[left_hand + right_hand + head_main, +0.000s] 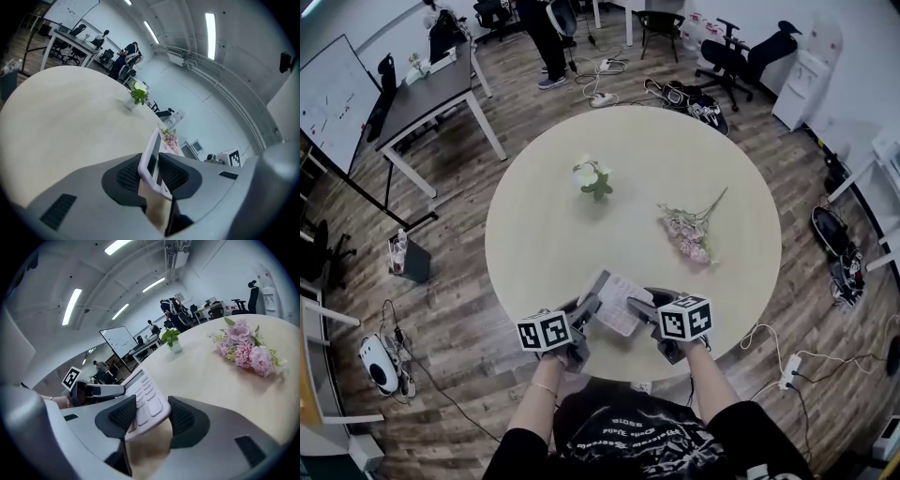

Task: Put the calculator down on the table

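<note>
**A:** Calculator (619,302): how do I set it down well?

**B:** Start at the left tongs (152,176). They're narrow, clamped on its two faces at one end. Level it, keys up, and lower it until its back meets the table (544,234). Only then let go.

**A:** And the right tongs (152,417)?

**B:** Wider. A corner of it lies between the jaws, one pad lapping the keys and the other just beside the rim. I judge they aren't pressing, so the left side bears it. Don't loosen that one early.

**A:** Where is it now?

**B:** Over the table's near edge, between both tongs, tilted and not lying flat yet, as far as I can tell. The top ahead is bare. The pink flowers (689,234) toward the right edge and the small plant (595,178) near the middle are well apart from it.
</note>
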Demonstrator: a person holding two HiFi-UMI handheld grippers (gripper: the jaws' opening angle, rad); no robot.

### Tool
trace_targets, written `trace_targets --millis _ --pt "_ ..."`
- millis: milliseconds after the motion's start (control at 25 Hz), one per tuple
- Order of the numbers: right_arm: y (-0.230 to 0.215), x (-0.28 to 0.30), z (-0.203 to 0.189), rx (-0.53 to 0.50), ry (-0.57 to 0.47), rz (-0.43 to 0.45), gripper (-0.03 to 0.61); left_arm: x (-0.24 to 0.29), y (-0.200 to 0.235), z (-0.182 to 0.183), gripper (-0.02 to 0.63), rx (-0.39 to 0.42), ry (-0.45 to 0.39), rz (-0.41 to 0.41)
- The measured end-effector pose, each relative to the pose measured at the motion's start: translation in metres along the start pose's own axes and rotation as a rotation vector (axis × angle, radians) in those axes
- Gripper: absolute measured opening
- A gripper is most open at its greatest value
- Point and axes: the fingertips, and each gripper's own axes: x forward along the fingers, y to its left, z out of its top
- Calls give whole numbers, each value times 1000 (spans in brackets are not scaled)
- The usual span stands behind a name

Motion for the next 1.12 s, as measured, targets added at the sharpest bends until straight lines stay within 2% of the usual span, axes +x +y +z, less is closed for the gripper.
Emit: trace_targets --millis 240,360,560,840,1000,1120 --pt "-19 53 25 78 40 -18 224 22 41 46 120 61 8 13" --pt "-29 75 37 110 48 -22 224 38 57 60 120 48 47 5" --pt "-47 103 54 133 64 -94 227 61 84 81 121 16 90 4" --pt "-68 125 68 171 65 -167 235 87 103 103 127 64 140 39" --pt "-78 128 70 189 78 -196 239 98 110 108 141 87 181 110" --pt "-79 129 72 185 75 -210 238 98 113 110 178 142 170 181"
